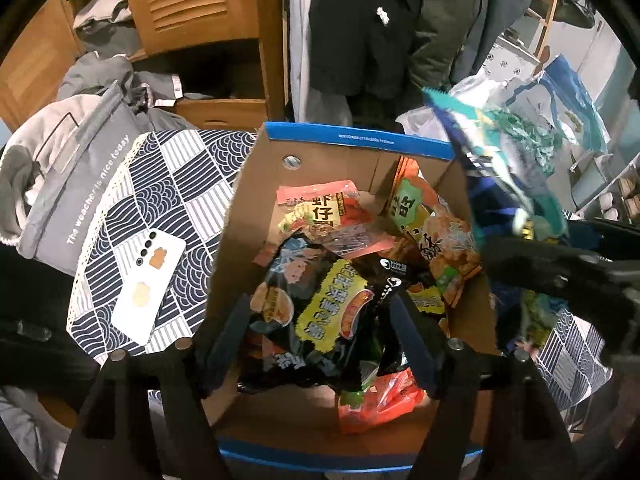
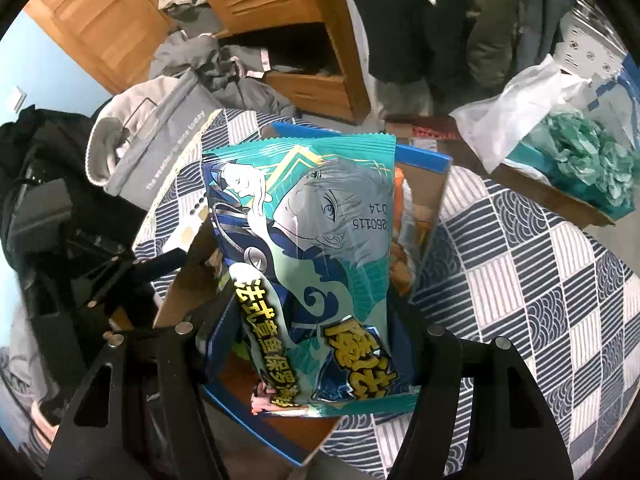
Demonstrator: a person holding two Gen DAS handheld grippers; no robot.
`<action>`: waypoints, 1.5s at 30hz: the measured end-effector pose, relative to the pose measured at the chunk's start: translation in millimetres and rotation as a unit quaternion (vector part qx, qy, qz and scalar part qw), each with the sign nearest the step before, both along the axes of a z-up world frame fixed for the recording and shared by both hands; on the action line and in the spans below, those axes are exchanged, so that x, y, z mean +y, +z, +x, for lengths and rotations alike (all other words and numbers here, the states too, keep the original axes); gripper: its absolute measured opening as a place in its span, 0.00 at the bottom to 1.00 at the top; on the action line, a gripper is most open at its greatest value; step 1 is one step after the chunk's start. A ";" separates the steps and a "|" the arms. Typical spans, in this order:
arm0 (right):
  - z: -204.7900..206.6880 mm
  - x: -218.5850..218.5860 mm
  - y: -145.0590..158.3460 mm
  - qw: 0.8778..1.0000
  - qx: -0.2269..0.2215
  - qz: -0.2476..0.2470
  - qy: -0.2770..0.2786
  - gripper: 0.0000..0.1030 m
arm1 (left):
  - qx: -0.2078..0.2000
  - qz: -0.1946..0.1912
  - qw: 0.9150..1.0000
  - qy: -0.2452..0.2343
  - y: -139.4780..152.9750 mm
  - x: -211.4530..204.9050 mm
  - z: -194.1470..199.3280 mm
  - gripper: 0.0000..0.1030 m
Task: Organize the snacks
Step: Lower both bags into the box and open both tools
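A cardboard box (image 1: 256,184) with a blue rim stands on the patterned cloth and holds several snack bags. My left gripper (image 1: 320,336) is over the box with its jaws around a black and yellow snack bag (image 1: 320,312); the fingers (image 1: 412,340) press its sides. Orange and red bags (image 1: 436,236) lie behind it. My right gripper (image 2: 316,344) is shut on a teal anime snack bag (image 2: 316,248) and holds it upright above the box's right edge (image 2: 424,160). That bag also shows in the left wrist view (image 1: 500,160), at the right.
A white phone (image 1: 148,284) lies on the checked cloth (image 1: 160,184) left of the box. A grey hoodie (image 1: 72,168) lies at the far left. A second box with teal paper (image 2: 584,168) and a white plastic bag (image 2: 520,108) sits at the right. A wooden cabinet (image 1: 200,8) and hanging coats stand behind.
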State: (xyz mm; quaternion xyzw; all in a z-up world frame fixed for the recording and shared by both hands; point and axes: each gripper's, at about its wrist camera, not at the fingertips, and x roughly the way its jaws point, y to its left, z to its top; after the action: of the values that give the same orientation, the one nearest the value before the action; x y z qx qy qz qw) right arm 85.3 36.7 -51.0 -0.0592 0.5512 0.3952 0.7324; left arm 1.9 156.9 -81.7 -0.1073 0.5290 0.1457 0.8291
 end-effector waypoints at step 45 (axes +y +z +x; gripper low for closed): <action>-62.2 -73.8 59.3 0.991 -0.123 0.021 -0.047 0.79 | -0.105 -0.014 0.994 -0.019 66.3 -33.8 -42.9 0.85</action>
State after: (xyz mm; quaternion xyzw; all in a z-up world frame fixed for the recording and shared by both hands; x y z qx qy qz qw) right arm 23.1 -37.1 8.4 -0.0660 0.4508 0.3613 0.8136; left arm -41.0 123.1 -15.4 -0.1236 0.4427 0.1109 0.8812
